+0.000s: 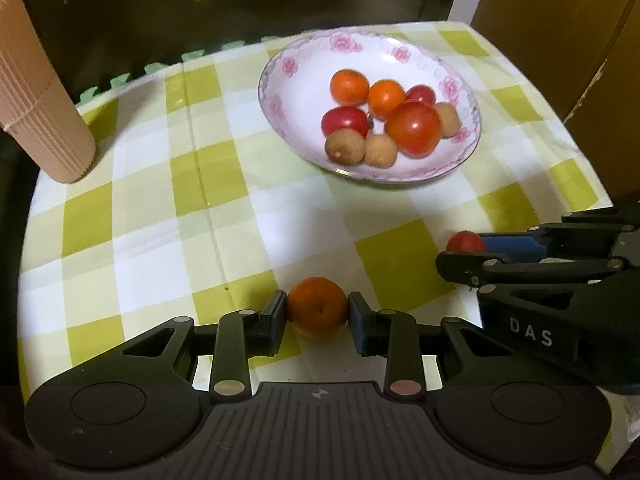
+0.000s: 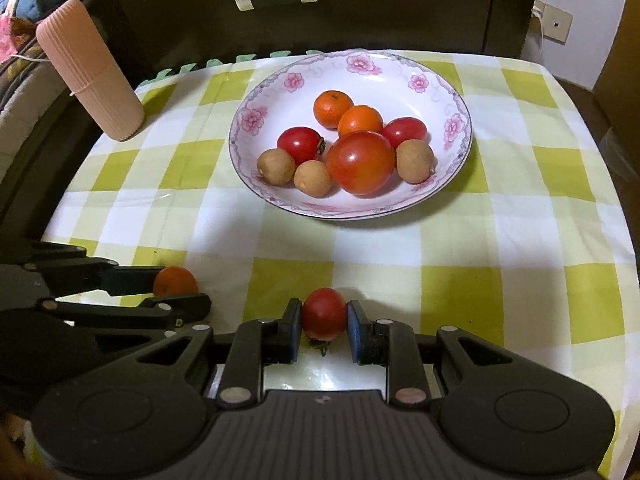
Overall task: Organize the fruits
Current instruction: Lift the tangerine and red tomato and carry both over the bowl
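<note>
The left gripper (image 1: 317,315) is holding an orange (image 1: 317,306) between its fingers (image 1: 274,315), low over the checked counter (image 1: 160,216); the right gripper (image 2: 323,322) is clamping a tomato (image 2: 323,313). The bowl (image 2: 448,92) is sitting beyond, carrying 2 oranges, 3 tomatoes and 3 brown fruits. Only the right view is showing a wall socket (image 2: 554,22); each view is showing the other gripper side-on.

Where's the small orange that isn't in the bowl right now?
The small orange sits on the checked tablecloth, clamped by the left hand-held gripper, nearer than the flowered bowl and left of the right hand-held gripper's red tomato.
</note>
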`<state>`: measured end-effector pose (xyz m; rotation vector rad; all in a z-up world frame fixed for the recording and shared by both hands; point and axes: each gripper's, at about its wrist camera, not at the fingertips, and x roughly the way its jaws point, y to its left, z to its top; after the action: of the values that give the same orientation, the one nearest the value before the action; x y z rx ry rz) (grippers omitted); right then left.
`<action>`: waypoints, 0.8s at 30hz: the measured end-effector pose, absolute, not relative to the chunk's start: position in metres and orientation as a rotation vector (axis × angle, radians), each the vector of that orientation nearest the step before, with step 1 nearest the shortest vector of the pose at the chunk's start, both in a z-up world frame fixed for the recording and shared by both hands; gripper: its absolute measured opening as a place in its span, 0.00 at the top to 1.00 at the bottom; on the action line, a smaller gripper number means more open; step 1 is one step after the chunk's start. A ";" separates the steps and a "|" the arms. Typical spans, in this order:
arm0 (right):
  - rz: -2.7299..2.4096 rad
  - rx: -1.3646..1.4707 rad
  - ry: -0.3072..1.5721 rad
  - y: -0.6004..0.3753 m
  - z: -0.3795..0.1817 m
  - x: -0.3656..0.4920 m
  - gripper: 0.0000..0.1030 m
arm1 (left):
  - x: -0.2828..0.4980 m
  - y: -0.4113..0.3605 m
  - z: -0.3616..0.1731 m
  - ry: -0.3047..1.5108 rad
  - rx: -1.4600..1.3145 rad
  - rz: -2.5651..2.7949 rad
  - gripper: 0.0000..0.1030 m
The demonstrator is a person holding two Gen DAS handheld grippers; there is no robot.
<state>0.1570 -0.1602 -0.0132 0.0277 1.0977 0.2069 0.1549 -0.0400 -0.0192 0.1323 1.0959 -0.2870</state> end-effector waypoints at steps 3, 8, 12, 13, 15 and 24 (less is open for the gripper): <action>0.205 0.030 1.086 -0.161 -0.008 0.155 0.78 | 0.154 -0.041 -0.015 1.084 0.129 -0.291 0.61; 0.203 0.024 1.068 -0.160 0.001 0.153 0.78 | 0.157 -0.042 -0.008 1.069 0.117 -0.292 0.61; 0.202 0.034 1.048 -0.161 0.009 0.153 0.78 | 0.161 -0.044 0.001 1.047 0.106 -0.296 0.61; 0.200 0.038 1.042 -0.162 0.011 0.154 0.78 | 0.163 -0.044 0.003 1.040 0.101 -0.295 0.61; 0.194 0.047 1.028 -0.163 0.016 0.157 0.78 | 0.166 -0.044 0.008 1.030 0.088 -0.296 0.61; 0.174 0.079 0.977 -0.174 0.037 0.177 0.78 | 0.188 -0.053 0.029 0.983 0.072 -0.295 0.61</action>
<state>0.1770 -0.1741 0.0373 0.0786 0.9765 0.1739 0.1884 -0.0527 0.0286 0.0719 0.9831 -0.2954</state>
